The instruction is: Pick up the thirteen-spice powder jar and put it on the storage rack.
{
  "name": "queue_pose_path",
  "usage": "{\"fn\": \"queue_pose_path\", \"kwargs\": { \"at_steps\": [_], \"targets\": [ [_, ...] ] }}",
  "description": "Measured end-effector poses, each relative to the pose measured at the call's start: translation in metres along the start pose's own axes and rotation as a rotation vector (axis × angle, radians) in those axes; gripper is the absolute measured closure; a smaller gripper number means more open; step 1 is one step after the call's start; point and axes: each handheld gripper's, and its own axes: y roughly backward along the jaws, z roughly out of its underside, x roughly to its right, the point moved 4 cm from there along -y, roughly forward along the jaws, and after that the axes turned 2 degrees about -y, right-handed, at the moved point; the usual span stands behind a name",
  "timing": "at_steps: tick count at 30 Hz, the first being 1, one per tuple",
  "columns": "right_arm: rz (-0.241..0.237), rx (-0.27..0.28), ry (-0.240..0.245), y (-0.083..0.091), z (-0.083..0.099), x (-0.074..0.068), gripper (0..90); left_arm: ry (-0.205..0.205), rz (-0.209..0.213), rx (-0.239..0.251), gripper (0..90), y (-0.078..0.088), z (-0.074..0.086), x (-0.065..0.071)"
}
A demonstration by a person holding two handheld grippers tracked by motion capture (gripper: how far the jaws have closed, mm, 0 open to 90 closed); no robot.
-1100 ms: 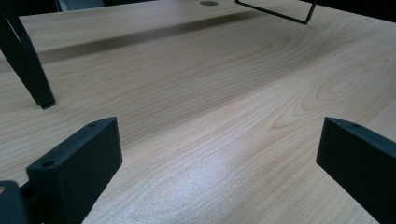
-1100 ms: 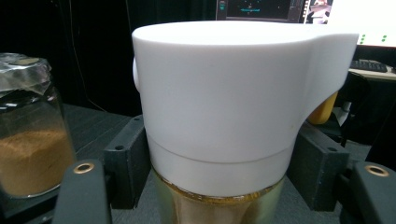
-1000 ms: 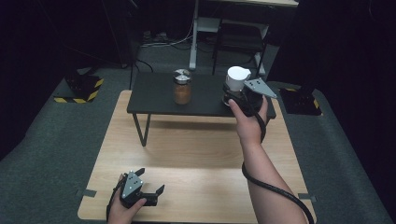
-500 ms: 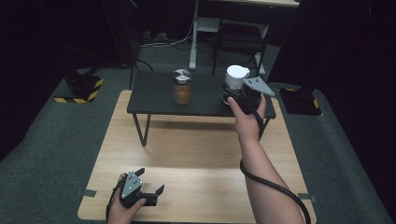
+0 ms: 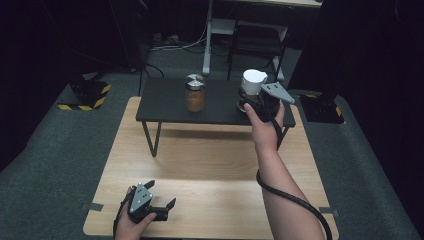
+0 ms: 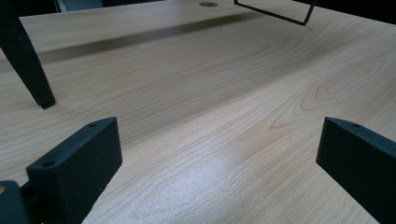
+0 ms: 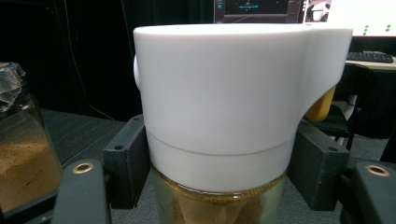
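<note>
2 grippers are in your hands, and they sit well apart; your right gripper (image 5: 256,100) is out over the black raised shelf (image 5: 165,102) at the far side of the wooden table (image 5: 210,165), and your left gripper (image 5: 159,206) rests low on that table near its front edge; your right arm stretches forward from the bottom of the high view, with the cable looping beside the forearm.

Your right gripper is clamped on the white-capped jar (image 7: 233,116); in the right gripper view its 2 black jaws press against the jar from either side, just below the broad white cap, where the glass shows a brownish filling; the cap fills most of that view and has a spout-like bulge on its right side; in the high view the jar (image 5: 252,85) stands upright at the right part of the shelf, and you cannot tell there whether its base touches the shelf top.

1 second jar, the spice jar (image 5: 194,94), stands upright near the middle of the shelf, apart from the held one; in the right gripper view it shows at the left edge (image 7: 23,154), with brown powder inside.

Your left gripper (image 6: 219,154) stands with its jaws spread wide and nothing between them but bare wood; 1 black shelf leg (image 6: 25,60) rises ahead at its left.
</note>
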Motion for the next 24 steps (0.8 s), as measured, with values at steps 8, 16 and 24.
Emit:
{"fn": "queue_pose_path", "kwargs": {
  "at_steps": [8, 16, 24],
  "targets": [
    [-0.002, -0.009, -0.009, -0.0004, -0.0021, 0.0007, 30.3, 0.002, -0.001, -0.003, 0.5, -0.0002, -0.0004, -0.0001],
    [-0.023, -0.017, -0.024, -0.0014, -0.0038, 0.0040, 29.1, 0.005, 0.000, -0.002, 0.5, -0.0001, -0.0002, -0.0004],
    [-0.032, -0.019, -0.026, -0.0015, -0.0036, 0.0049, 27.5, 0.004, 0.002, 0.000, 0.5, 0.0001, 0.0000, -0.0006]
  ]
}}
